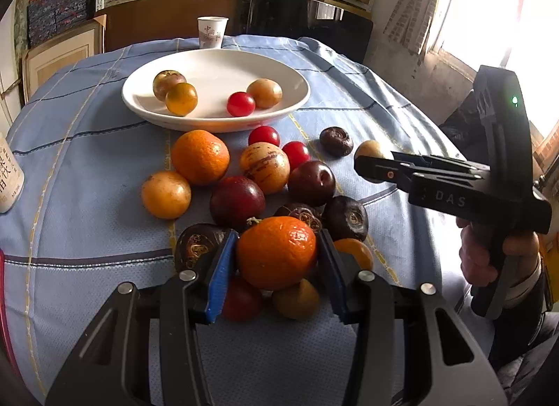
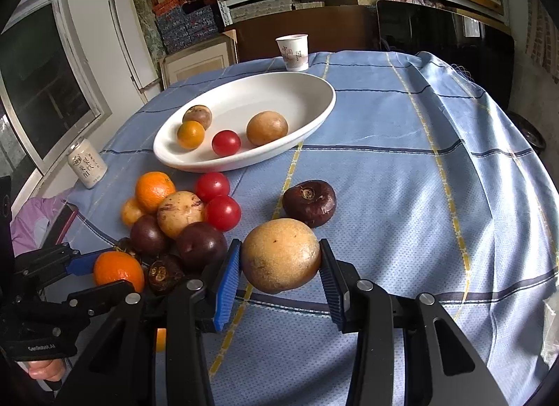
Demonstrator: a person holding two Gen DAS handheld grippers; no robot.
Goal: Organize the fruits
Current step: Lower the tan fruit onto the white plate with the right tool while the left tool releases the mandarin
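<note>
Now the left hand-held gripper [image 1: 276,259] is clamping an orange mandarin [image 1: 276,253] between its blue pads, at the near edge of the fruit pile, well in front of the white oval dish [image 1: 300,91] that is sitting on the blue checked cloth of the desk [image 1: 87,161]. No earlier view is available to compare against. The right hand-held gripper [image 2: 281,263] is gripping a round tan fruit [image 2: 280,255] with both pads pressing its sides, also in front of the dish and to the right of the pile, with a dark brown wrinkled fruit [image 2: 309,202] lying just beyond it toward the dish. The dish is holding four pieces: a mottled brownish fruit, a small orange one touching it, a red cherry tomato [image 2: 226,142] and a larger tan fruit beside that. Between the dish and the left gripper the pile is spreading out: a second mandarin [image 1: 200,156], a yellow-orange round fruit, a striped pale fruit, two more cherry tomatoes and several dark purple plums and dark wrinkled fruits, many touching. Behind the dish a paper cup [image 1: 211,31] is standing upright near the far edge of the desk; left of the dish a pale can [image 2: 87,164] is standing.
</note>
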